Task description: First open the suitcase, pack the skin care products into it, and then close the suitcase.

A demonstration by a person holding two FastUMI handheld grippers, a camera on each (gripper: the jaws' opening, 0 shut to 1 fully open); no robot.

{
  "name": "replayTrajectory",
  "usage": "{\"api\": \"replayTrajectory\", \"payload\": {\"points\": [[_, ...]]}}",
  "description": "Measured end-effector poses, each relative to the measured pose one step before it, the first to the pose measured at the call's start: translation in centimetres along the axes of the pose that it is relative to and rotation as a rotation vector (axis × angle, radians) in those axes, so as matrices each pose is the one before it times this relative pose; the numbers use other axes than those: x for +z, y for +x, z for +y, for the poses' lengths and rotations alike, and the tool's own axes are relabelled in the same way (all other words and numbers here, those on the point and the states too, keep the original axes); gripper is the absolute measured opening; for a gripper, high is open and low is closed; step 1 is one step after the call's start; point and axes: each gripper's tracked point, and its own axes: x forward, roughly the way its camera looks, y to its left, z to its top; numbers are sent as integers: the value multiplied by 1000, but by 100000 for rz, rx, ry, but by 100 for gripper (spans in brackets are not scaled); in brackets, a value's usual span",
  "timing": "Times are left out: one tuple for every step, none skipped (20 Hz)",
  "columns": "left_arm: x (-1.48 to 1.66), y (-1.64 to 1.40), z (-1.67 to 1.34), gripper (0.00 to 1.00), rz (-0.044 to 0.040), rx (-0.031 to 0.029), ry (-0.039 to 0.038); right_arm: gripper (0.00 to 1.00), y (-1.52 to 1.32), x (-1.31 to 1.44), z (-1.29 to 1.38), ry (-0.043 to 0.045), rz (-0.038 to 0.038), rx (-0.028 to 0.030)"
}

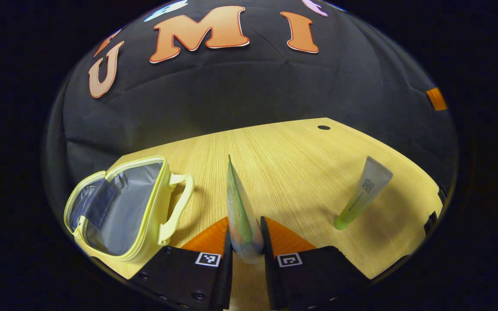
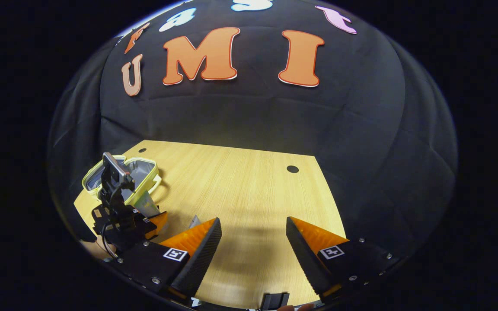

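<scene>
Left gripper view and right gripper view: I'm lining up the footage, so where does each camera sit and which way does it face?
Left gripper view: rides the left gripper, facing the booth wall across the wooden table; its fingers clamp a tube.
Right gripper view: rides the right gripper, fingers spread, facing the same wall.
Shared: the open yellow bag, the table and the left gripper.

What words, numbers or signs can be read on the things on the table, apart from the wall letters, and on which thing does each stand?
None can be read.
Green tube: small print and a square code, too small to read.
Multicoloured tube in the left gripper: no text visible.
Square markers on the left gripper: patterns, no words.
</scene>
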Motion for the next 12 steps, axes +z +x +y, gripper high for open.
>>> {"api": "replayTrajectory", "payload": {"points": [[-285, -690, -244, 29, 2761, -2830, -2019, 95, 79, -249, 90, 437, 414, -2], [222, -510, -48, 29, 1150, -1340, -1430, 96, 40, 2, 195, 657, -526, 223], [300, -485, 237, 29, 1162, -634, -1197, 96, 430, 134, 372, 857, -1155, 453], [256, -816, 189, 28, 1184, -467, -954, 96, 396, 201, 660, 1014, -1047, 1006], [338, -936, 131, 28, 770, -600, -1900, 96, 475, 68, 797, 919, -805, 1256], [410, -1085, 50, 29, 669, -925, -2541, 96, 412, -83, 658, 631, -652, 1282], [392, -1091, 168, 28, 587, -1053, -2006, 96, 376, -228, 691, 119, -538, 806], [648, -1156, 344, 29, 84, 157, -708, 96, 582, -128, 787, -311, -26, 1078], [516, -1196, 583, 29, -370, 711, 128, 96, 507, -106, 874, -137, -533, 1580], [796, -1243, 523, 28, 1, 1015, 222, 96, 485, -50, 1060, 314, -1065, 2318], [282, -1093, 631, 29, 83, 745, -462, 96, 596, -18, 890, -6, -332, 1930], [249, -914, 529, 29, 7, 544, -908, 96, 958, -487, 912, -779, 543, 1669]]}}
